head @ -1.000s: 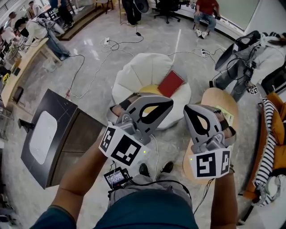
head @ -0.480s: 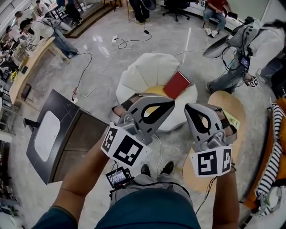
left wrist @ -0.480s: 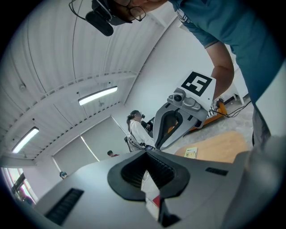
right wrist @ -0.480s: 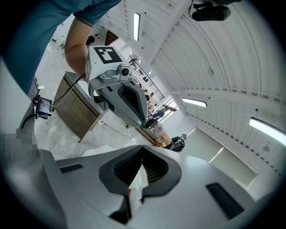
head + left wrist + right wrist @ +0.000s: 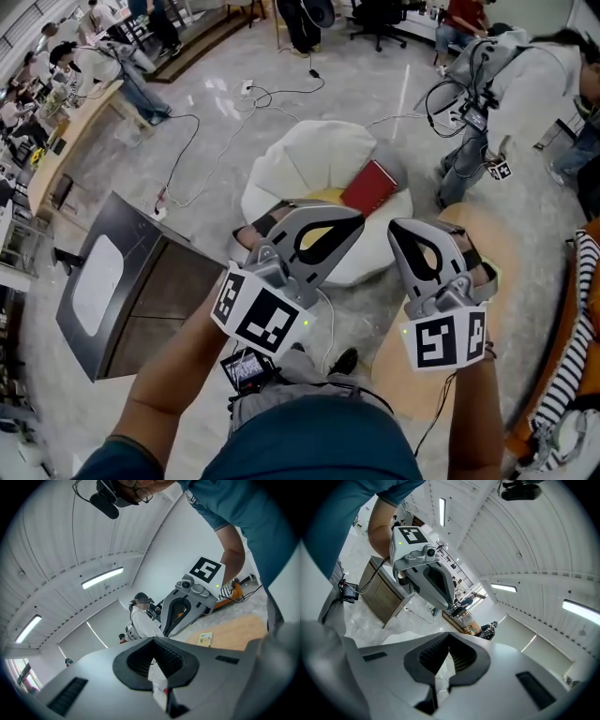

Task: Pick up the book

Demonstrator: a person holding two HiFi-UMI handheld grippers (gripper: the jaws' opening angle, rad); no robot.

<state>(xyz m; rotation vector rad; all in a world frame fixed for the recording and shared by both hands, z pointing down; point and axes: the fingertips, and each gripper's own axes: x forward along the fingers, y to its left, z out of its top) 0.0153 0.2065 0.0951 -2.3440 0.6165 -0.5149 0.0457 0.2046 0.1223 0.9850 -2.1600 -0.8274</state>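
A red book (image 5: 368, 186) lies tilted on a white petal-shaped cushion seat (image 5: 314, 155) on the floor ahead, next to a yellow patch (image 5: 323, 195). In the head view my left gripper (image 5: 354, 218) is held in the air just short of the cushion, its tip near the book's lower edge in the picture; the jaws are shut with nothing between them. My right gripper (image 5: 397, 228) hovers beside it, above a round wooden table (image 5: 424, 375), also shut and empty. The left gripper view shows the right gripper (image 5: 186, 605); the right gripper view shows the left gripper (image 5: 425, 579).
A dark cabinet (image 5: 141, 291) with a white pad on top stands at the left. Cables (image 5: 211, 141) trail across the marble floor. A person in white (image 5: 520, 89) stands at the upper right, and a striped cloth (image 5: 570, 328) lies at the right edge. Several people are in the background.
Both grippers have moved forward together toward the cushion, still shut. The person in white at the upper right has walked further into view, to the left.
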